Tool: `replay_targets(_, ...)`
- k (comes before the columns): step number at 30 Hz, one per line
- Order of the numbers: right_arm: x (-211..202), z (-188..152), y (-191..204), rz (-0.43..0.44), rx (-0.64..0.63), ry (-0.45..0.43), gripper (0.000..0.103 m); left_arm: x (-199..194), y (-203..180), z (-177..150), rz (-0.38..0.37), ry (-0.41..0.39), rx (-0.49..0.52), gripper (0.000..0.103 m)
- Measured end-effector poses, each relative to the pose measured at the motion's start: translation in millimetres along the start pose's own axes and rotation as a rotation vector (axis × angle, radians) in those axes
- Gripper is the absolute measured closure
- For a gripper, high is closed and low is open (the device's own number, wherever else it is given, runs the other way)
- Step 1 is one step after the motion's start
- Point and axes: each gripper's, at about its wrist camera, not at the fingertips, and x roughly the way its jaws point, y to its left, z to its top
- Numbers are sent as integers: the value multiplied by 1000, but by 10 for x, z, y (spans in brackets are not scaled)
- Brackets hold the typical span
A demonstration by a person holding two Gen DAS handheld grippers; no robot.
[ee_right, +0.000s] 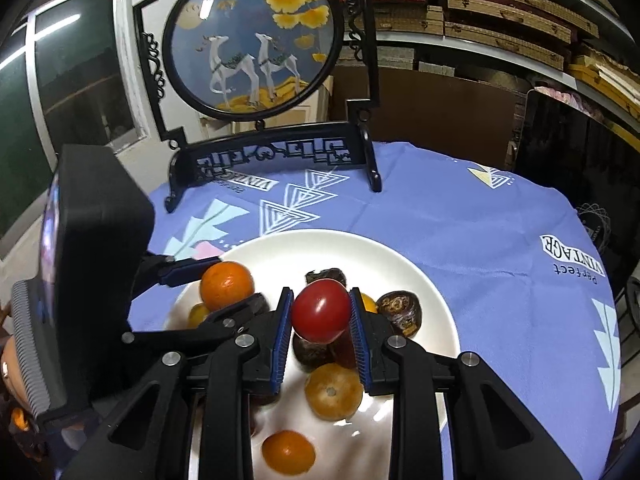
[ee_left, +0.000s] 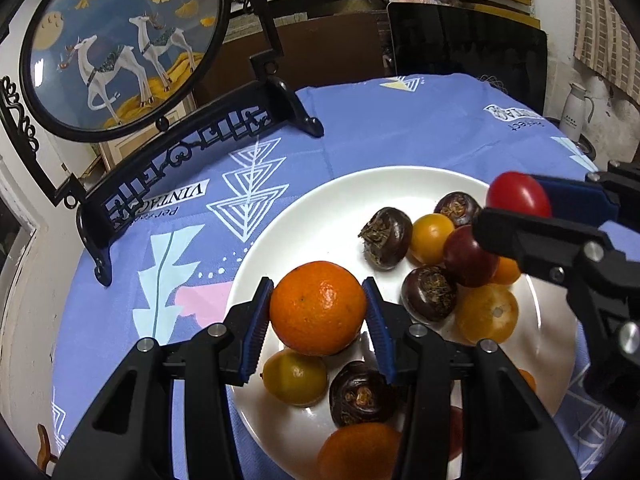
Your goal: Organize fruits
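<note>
A white plate (ee_left: 320, 220) (ee_right: 280, 248) on the blue tablecloth carries dark water chestnuts (ee_left: 386, 238), small yellow-orange fruits (ee_left: 430, 238) and a dark red tomato (ee_left: 466, 256). My left gripper (ee_left: 317, 285) (ee_right: 236, 280) is shut on an orange mandarin (ee_left: 318, 308) (ee_right: 227, 285), held over the plate's left part. My right gripper (ee_right: 320, 292) (ee_left: 512, 200) is shut on a red cherry tomato (ee_right: 320, 311) (ee_left: 518, 199), held above the pile on the plate's right side. Both blue pads touch each fruit.
A round deer picture in a black ornate stand (ee_left: 124, 40) (ee_right: 252, 40) stands at the table's far left. A dark screen (ee_left: 468, 52) leans behind the table and a white jug (ee_left: 576, 112) sits off to the right. Bare tablecloth (ee_right: 480, 220) lies right of the plate.
</note>
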Motion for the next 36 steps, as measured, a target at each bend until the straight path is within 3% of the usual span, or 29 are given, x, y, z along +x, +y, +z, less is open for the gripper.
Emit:
replay_targets(1,-4,7,-4,-1,4,-5,54,6,5,-5,0,2,-4,57)
replay_targets(2,-36,7,-18,-1,17,-24,50,1,13,-9,5,-4,-6,54)
replay_targets(4,-113,-12,-31,5,31,-46,45,-57,42,-19,34,-45,-8,35)
replay_targets(7,-208,-80,-64,10,52,-62,43,-171,85,-36,51,-93,-10,27)
replay_targets(10,-376,-214,-103,10,94,-114,24,-326,129,-80,55,-140,-24,18)
replay_targets(14,-570,-412,-65,21,101,-135,23,-550,136,-185,38,-190,-38,12)
replay_targets(21,-988,-876,223,-26,6,-182,17,-962,179,-400,21,-270,-90,6)
replay_targets(28,-1255,-1176,424,-39,-22,-219,14,-1329,180,-603,41,-351,-101,6)
replay_targets(36,-1353,-1314,574,-55,-45,-218,14,-1546,193,-726,49,-383,-107,6)
